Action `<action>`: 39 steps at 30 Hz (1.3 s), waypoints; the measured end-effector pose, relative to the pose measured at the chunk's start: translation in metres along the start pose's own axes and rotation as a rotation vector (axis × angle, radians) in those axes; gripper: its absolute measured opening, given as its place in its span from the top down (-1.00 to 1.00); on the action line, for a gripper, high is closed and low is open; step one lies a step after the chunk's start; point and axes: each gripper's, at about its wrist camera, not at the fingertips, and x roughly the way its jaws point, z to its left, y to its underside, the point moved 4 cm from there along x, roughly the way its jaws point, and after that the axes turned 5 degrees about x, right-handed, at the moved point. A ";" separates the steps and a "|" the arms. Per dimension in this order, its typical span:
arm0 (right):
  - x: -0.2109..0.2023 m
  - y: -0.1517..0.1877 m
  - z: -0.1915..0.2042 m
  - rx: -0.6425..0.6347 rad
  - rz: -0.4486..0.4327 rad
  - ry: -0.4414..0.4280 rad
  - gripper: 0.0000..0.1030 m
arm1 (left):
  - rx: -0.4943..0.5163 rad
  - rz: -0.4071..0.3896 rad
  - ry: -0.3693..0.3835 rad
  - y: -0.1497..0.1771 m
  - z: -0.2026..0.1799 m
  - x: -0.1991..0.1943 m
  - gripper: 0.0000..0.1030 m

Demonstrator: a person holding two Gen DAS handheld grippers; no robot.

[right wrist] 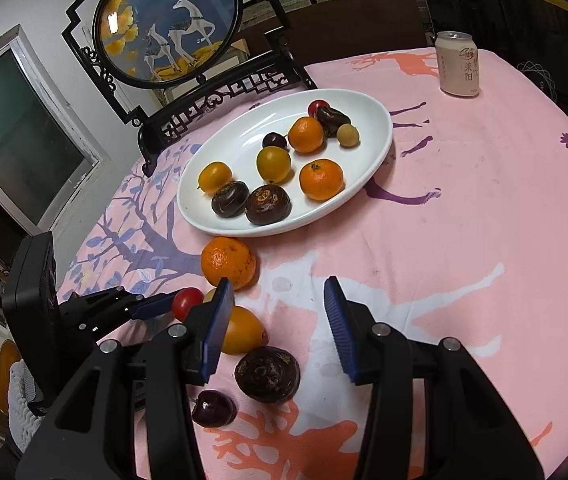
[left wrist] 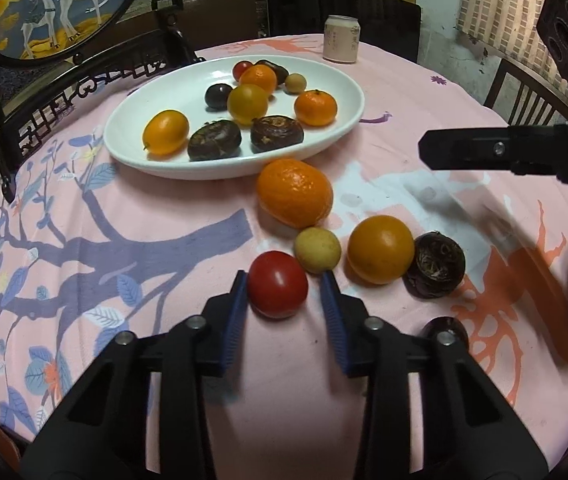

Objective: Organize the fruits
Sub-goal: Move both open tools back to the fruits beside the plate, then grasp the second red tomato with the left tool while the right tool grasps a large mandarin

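Straddling the small glossy red tomato, the left gripper has its blue ribbed fingers spread on either side of the fruit, one at its 9 o'clock and one at its 3 o'clock, with no visible squeeze yet. The tomato sits on the pink printed cloth surface, just beside a pale yellow-green round fruit at its 1 o'clock. Beyond that lies a large dimpled orange mandarin, near the rim of the white oval ceramic plate, which already carries a mix of small fruits.

The right gripper hangs with its fingers spread and nothing between them, above a dark brown wrinkled round fruit and a smooth orange-yellow fruit; a dark purple cherry-like fruit lies at 7 o'clock of the brown one.

The likely risk is in the closing: a smooth, round tomato can squirt forward out of ribbed pads if caught off-centre, knocking the pale fruit and sending both rolling across the cloth. Too firm a pinch may bruise or split the skin. The soft cloth could also bunch under the fingertips if they drag low.
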 end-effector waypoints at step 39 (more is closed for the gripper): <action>0.020 -0.003 0.014 0.017 0.037 -0.022 0.15 | -0.130 0.013 -0.082 0.001 0.037 -0.007 0.43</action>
